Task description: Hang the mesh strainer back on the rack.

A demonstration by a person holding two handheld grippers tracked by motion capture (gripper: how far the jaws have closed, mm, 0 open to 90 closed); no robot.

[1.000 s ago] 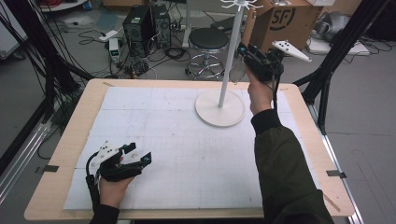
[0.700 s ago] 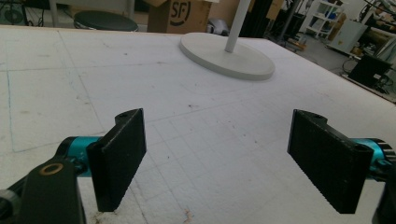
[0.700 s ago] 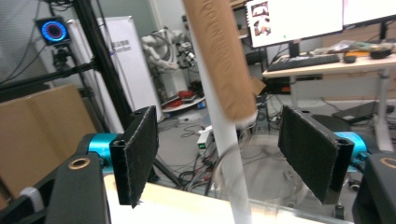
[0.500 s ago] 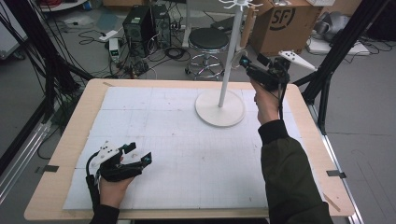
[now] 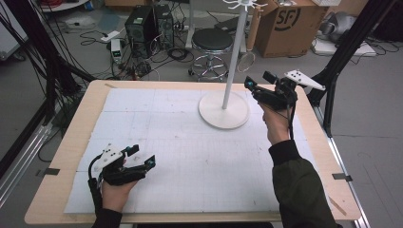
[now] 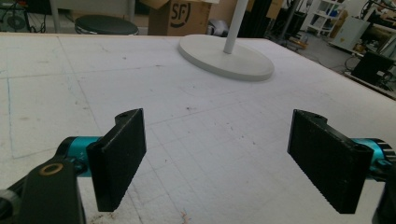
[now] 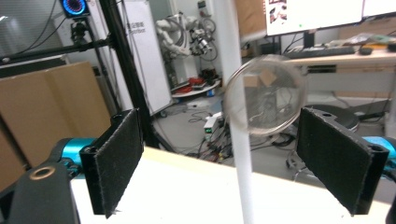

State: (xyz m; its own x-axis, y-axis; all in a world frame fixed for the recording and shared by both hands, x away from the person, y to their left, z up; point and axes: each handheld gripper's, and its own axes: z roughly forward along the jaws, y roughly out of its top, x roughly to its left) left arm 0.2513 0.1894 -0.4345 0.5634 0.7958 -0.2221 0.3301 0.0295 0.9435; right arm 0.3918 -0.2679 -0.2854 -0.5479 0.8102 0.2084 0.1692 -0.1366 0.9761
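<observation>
- The right tongs [image 5: 259,85] stand wide apart, having just been opening, with nothing pressed between the pads; they hover at about 3 o'clock of the stand's pole, above the desk.
- In the right gripper view a round wire strainer [image 7: 265,95] hangs free just beyond the pads, against the white pole [image 7: 236,116]; its blur suggests it is swinging.
- From above, the strainer [image 5: 245,61] dangles off the stand [image 5: 223,109], whose round base sits toward 1 o'clock of the desk [image 5: 62,190].
- The left tongs [image 5: 142,159] rest at 7 o'clock of the desk, also wide apart and empty.
- Step in hand, as I judge it: the strainer looks hung and let go.
- Next move calls for backing the right tongs straight away from the pole without brushing the strainer off its hook.
</observation>
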